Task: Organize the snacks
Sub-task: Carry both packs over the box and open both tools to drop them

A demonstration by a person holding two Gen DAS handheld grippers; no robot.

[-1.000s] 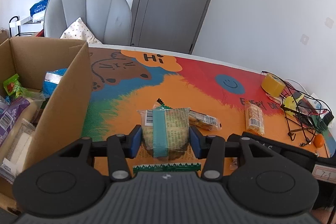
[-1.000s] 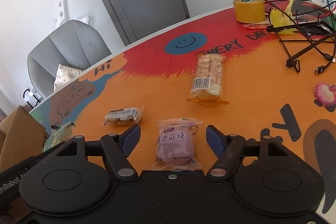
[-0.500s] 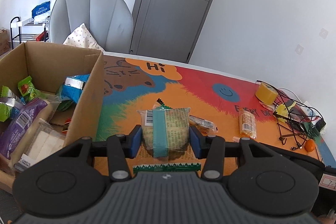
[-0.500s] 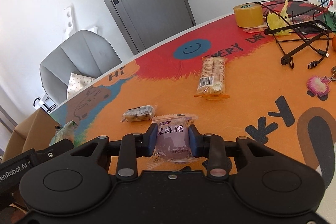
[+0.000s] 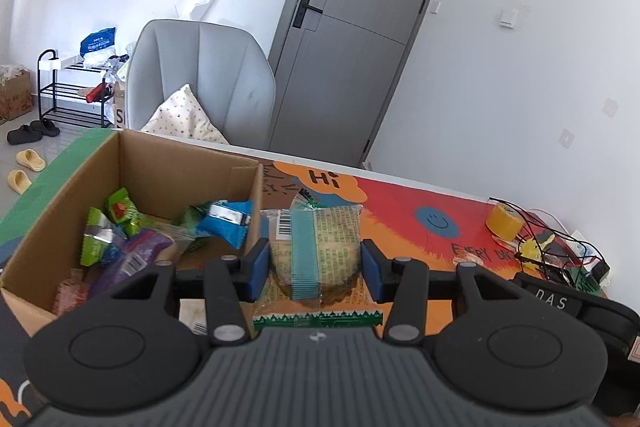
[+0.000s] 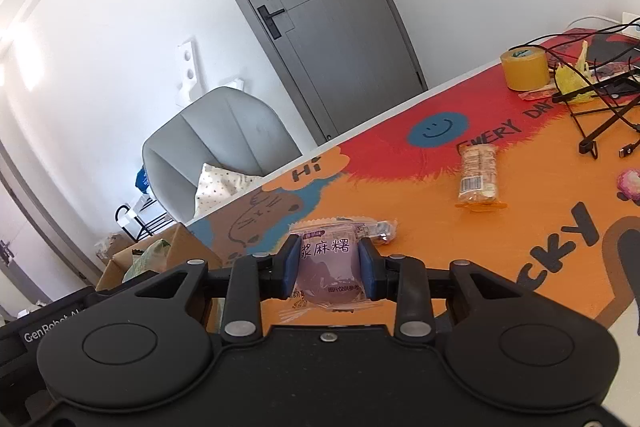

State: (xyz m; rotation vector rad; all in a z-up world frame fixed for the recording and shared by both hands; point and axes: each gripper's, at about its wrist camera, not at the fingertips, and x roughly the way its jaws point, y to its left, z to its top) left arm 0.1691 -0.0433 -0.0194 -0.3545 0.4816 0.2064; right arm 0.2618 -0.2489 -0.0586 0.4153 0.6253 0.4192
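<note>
Holding both: your left gripper clamps the teal-striped snack pack just right of the cardboard box, your right gripper pinches the purple mochi packet above the table.

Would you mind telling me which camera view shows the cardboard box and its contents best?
The left wrist view: the cardboard box sits open with snack packets visible inside. The right wrist view shows only a corner of the box, partly hidden behind the left gripper; its contents cannot be seen there.
</note>
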